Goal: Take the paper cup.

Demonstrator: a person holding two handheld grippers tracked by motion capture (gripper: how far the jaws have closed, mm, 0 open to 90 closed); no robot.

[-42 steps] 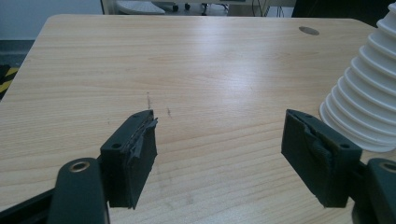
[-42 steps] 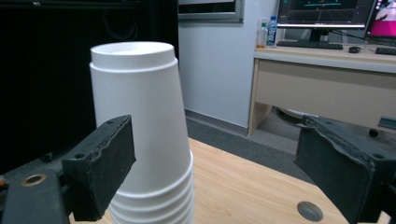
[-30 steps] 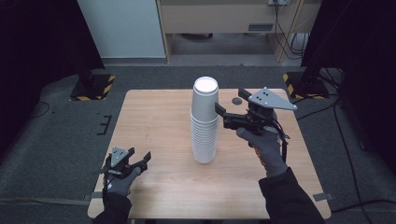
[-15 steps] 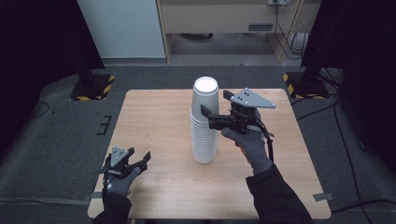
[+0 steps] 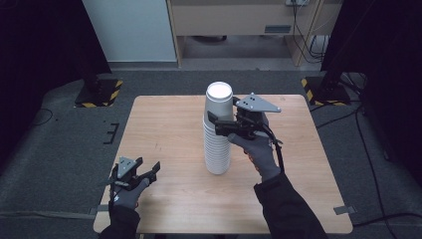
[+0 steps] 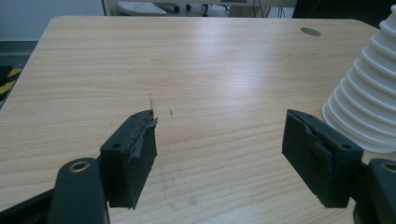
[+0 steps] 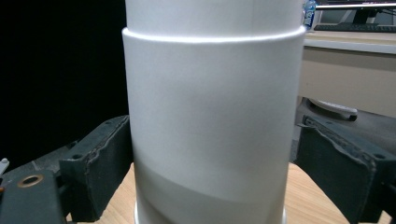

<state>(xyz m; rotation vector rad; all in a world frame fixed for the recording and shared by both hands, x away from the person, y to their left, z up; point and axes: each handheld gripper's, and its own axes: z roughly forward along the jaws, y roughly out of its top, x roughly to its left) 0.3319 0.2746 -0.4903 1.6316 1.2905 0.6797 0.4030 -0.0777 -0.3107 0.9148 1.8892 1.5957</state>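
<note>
Right gripper [image 5: 215, 123] had moved in from beside the cup stack [image 5: 218, 130] on the tabletop [image 5: 164, 129]; top cup now sat between its fingers [image 7: 100, 165], wide open, not gripping. Left gripper [image 5: 149, 172] idle, open. Looked like pre-grasp.

The table [image 5: 169, 129] had a top of pale wood, with fine grain and a soft shine. On it, the stack of cups [image 5: 218, 130] looked like white foam or paper, matt and smooth. Beside the stack, the right gripper [image 5: 219, 123] was of matt black plastic, its pads [image 7: 100, 161] rough and frayed. The person's gloves [image 5: 260, 152] looked like dark knitted cloth.
</note>
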